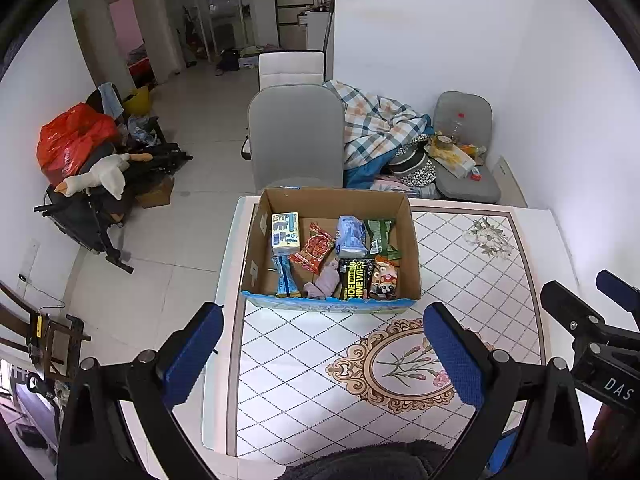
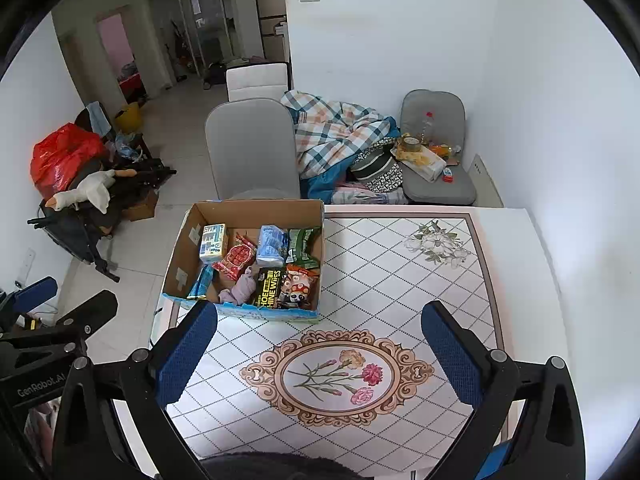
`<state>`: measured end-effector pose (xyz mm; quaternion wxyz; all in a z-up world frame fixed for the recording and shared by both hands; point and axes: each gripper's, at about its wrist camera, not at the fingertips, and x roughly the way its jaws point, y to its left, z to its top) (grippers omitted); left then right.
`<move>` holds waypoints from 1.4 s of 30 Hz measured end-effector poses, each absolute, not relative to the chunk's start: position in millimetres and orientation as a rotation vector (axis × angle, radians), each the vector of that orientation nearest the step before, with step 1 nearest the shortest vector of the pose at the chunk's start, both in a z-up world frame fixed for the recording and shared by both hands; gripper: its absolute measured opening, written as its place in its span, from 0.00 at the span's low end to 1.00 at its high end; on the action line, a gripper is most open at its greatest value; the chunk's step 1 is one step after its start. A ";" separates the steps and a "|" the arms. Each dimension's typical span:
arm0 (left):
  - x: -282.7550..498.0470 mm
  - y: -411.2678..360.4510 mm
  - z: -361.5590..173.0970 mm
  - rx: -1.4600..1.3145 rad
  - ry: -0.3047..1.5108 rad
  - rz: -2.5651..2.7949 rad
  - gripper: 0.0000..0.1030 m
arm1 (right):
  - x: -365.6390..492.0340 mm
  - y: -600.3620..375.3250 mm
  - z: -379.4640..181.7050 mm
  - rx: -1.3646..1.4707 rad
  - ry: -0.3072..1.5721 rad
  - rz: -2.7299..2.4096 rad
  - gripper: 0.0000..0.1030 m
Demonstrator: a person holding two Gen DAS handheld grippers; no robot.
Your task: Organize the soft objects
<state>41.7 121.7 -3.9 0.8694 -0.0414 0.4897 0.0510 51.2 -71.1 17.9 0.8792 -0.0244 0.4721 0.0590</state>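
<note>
An open cardboard box (image 1: pixel 276 200) (image 2: pixel 256 207) stands at the table's far left corner. It holds several soft packs: a tissue pack (image 1: pixel 285 233) (image 2: pixel 214 243), a red snack bag (image 1: pixel 316 246) (image 2: pixel 239 257), a blue wipes pack (image 1: pixel 351 236) (image 2: pixel 272 245), a green bag (image 1: pixel 380 236), a black shoe-wipes pack (image 1: pixel 354 279) (image 2: pixel 271 287) and a lilac cloth (image 1: pixel 325 282) (image 2: pixel 242 290). My left gripper (image 1: pixel 326 354) is open and empty, above the table in front of the box. My right gripper (image 2: pixel 320 354) is open and empty, to the right of the left one.
The table (image 1: pixel 480 264) (image 2: pixel 400 272) has a tiled floral top. A grey chair (image 1: pixel 296 136) (image 2: pixel 250 144) stands behind the box. A plaid blanket (image 1: pixel 380 124) and a cluttered seat (image 1: pixel 464 160) lie behind the table. A white wall is on the right.
</note>
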 end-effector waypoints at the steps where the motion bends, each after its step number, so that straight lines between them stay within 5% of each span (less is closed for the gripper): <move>1: 41.8 122.2 -4.5 -0.086 1.026 0.110 0.99 | 51.3 -71.2 17.8 -0.052 0.983 0.124 1.00; 42: 34.8 124.9 -5.6 -0.077 1.033 0.117 0.99 | 46.2 -74.6 22.5 -0.060 0.984 0.105 1.00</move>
